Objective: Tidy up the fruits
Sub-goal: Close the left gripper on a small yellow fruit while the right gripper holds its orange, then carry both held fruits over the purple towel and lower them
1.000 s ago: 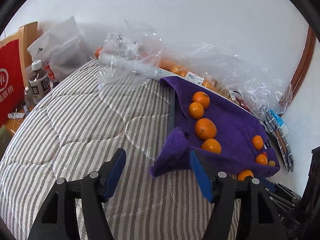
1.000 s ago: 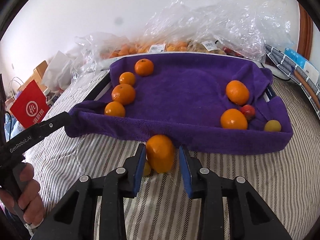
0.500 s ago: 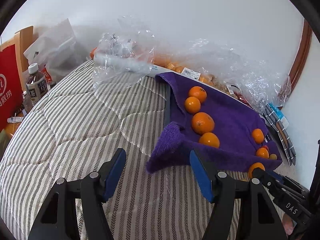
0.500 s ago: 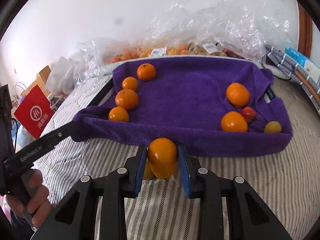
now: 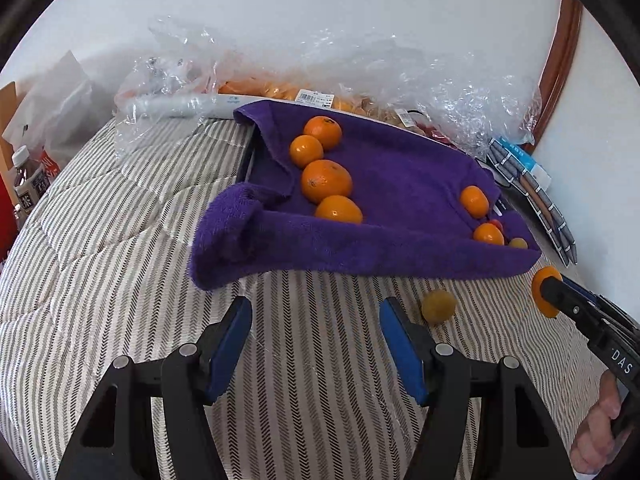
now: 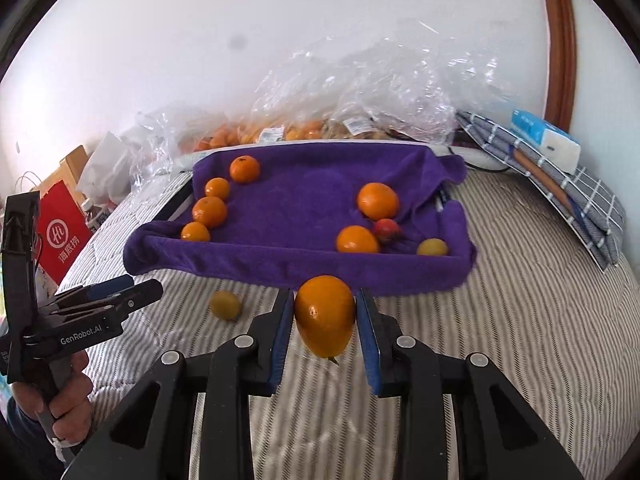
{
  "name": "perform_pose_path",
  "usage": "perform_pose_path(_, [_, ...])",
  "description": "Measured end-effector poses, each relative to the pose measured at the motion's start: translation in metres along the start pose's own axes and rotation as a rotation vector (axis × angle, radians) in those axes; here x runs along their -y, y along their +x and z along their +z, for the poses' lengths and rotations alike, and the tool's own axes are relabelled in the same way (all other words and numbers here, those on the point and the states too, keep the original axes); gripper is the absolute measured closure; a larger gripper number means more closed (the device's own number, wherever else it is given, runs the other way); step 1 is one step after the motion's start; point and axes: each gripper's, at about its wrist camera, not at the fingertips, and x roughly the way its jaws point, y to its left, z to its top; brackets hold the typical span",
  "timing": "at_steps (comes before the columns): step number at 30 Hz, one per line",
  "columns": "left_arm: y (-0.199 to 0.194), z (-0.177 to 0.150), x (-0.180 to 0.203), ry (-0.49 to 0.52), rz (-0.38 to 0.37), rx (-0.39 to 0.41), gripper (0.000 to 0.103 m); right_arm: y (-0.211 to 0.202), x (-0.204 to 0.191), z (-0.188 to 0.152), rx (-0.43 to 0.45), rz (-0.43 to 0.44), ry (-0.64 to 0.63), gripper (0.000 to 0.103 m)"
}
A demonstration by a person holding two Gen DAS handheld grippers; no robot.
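1. On the far left of the right wrist view, a red bag (image 6: 60, 232) is seen beside the bed.
2. Next to it, the left gripper (image 5: 316, 312) is held by a hand (image 6: 60, 408) over the striped bed cover (image 5: 120, 260). Its fingers are spread apart, and nothing is held between them.
3. A small yellow fruit (image 5: 439, 306) is seen lying on the bed cover, just beside the left gripper's right finger and in front of the purple towel (image 6: 304, 208).
4. Four oranges (image 6: 209, 211) are lined up on the left side of the towel.
5. An orange (image 6: 325, 314) is squeezed between the fingers of the right gripper (image 6: 325, 308). It is held in the air, just in front of the towel's near edge.
6. Two oranges (image 6: 377, 201), a small red fruit (image 6: 387, 229) and one more yellow fruit (image 6: 432, 247) are seen on the right side of the towel.
7. Clear plastic bags (image 6: 360, 92) are piled behind the towel, by the wall.
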Motion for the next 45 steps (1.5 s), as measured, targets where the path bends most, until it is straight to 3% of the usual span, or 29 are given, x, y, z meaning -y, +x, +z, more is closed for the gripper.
perform_pose_path(9, [0.013, -0.001, 0.030, 0.023, -0.107, -0.045, 0.039, -0.008, 0.035, -0.013, 0.001, -0.051, 0.046, 0.071])
perform_pose_path(14, [0.024, 0.001, 0.053, 0.061, -0.121, -0.064, 0.039, -0.012, 0.048, -0.015, 0.006, -0.064, 0.061, 0.071])
perform_pose_path(16, [0.029, 0.001, 0.059, 0.067, -0.123, -0.073, 0.043, -0.013, 0.052, -0.015, 0.011, -0.067, 0.066, 0.071])
perform_pose_path(19, [0.033, 0.000, 0.068, 0.092, -0.091, -0.071, 0.058, -0.015, 0.057, -0.014, 0.017, -0.068, 0.070, 0.071])
perform_pose_path(22, [0.037, 0.002, 0.072, 0.107, -0.115, -0.089, 0.078, -0.014, 0.061, -0.012, 0.023, -0.069, 0.072, 0.071])
perform_pose_path(27, [0.034, 0.002, 0.072, 0.129, -0.122, -0.062, 0.078, -0.008, 0.065, -0.008, 0.023, -0.066, 0.079, 0.071])
perform_pose_path(33, [0.021, 0.013, 0.055, 0.087, -0.108, -0.024, 0.078, -0.002, 0.066, -0.002, 0.028, -0.065, 0.079, 0.071])
perform_pose_path(45, [0.005, 0.071, 0.027, 0.015, -0.038, 0.100, 0.078, 0.009, 0.072, 0.037, 0.069, -0.081, 0.067, 0.071])
